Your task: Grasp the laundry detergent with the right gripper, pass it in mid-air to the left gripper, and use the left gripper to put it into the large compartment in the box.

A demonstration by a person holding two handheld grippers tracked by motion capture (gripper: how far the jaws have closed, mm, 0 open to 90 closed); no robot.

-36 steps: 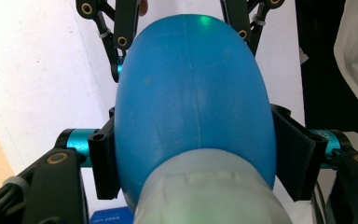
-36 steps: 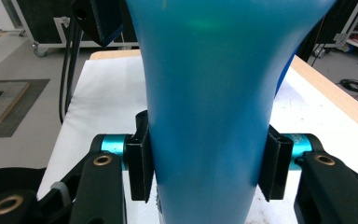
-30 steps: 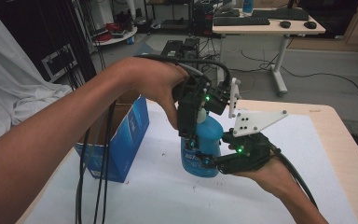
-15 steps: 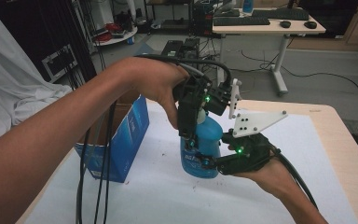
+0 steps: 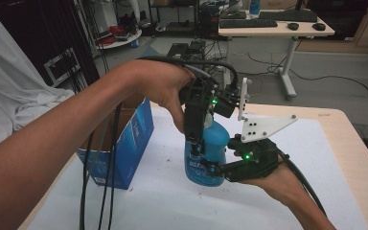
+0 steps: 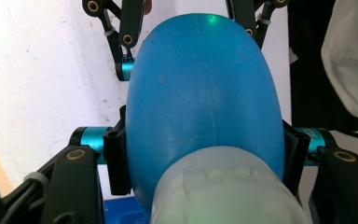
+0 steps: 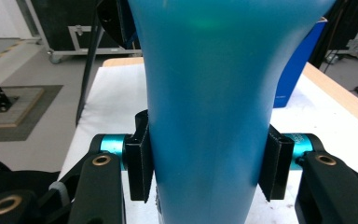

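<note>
A blue plastic bottle stands upright near the middle of the worktop, on its white cover, held from two sides at once. The left gripper comes down from above, and its jaws have just been closing; in the left gripper view its pads now press on both flanks of the bottle's rounded blue shoulder, just below a pale grey cap. The right gripper reaches in from the side, lower down, and pinches the bottle's body; in the right gripper view its pads bear on both sides of the narrowing blue wall.

The bottle carries a label with white lettering on its lower front, too small and too blurred to read. Just beside the bottle, toward the left hand, stands an open blue cardboard box; pale marks show on its side, but no word can be made out.
</note>
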